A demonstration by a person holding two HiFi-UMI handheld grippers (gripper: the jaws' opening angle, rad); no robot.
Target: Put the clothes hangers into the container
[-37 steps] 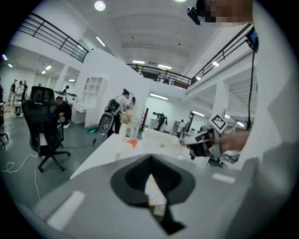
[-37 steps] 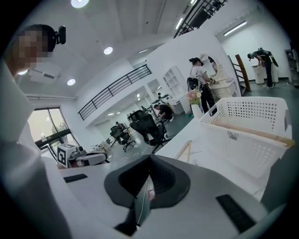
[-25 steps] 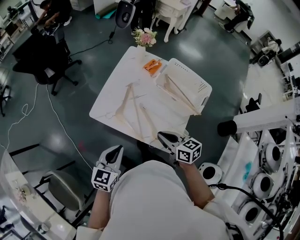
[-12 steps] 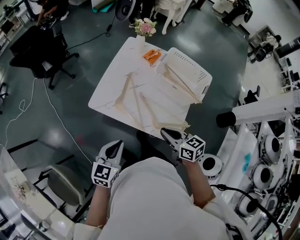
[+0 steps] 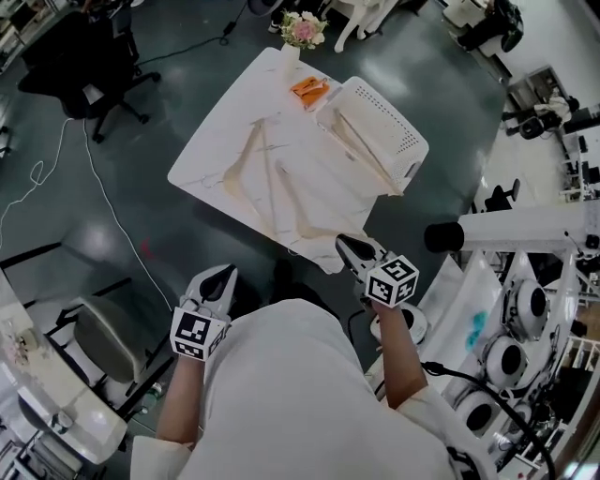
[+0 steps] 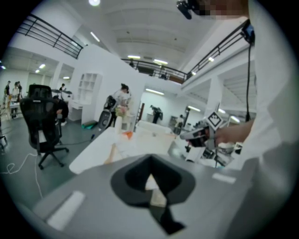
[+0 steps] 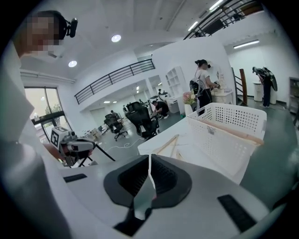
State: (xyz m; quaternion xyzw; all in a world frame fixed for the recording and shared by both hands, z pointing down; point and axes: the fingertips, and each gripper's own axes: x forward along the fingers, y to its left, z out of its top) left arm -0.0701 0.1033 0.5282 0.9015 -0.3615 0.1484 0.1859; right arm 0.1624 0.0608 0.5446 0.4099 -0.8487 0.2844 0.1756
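Two hand-held grippers are held at the near side of the surface, and both are shut with nothing between the jaws. The right hand-held gripper [image 5: 343, 244] is poised over the near corner of the white surface [image 5: 211, 131], pointed away from the person and tilted down. In the right gripper view its jaws are pressed into a thin seam, and no object is caught there.

Several wooden clothes hangers [image 5: 281, 192] are spread flat on the surface just ahead of it. Their near ends lie close to those closed tips, though contact cannot be made out. Beyond them, at the far right corner of the surface, the white perforated container [image 5: 403, 141] is set, well apart from the right hand-held gripper. At least one hanger [image 5: 361, 161] is already laid inside it, slanting along its length.

The left hand-held gripper [image 5: 228, 273] is kept off the surface altogether, out over the dark floor [image 5: 103, 234] on the person's left. It is closed and empty, and the clothes hangers and the container are well apart from it, ahead and to its right. At the far corner, flowers [image 5: 302, 28] and a small orange object [image 5: 309, 89] are seen just beside the container.
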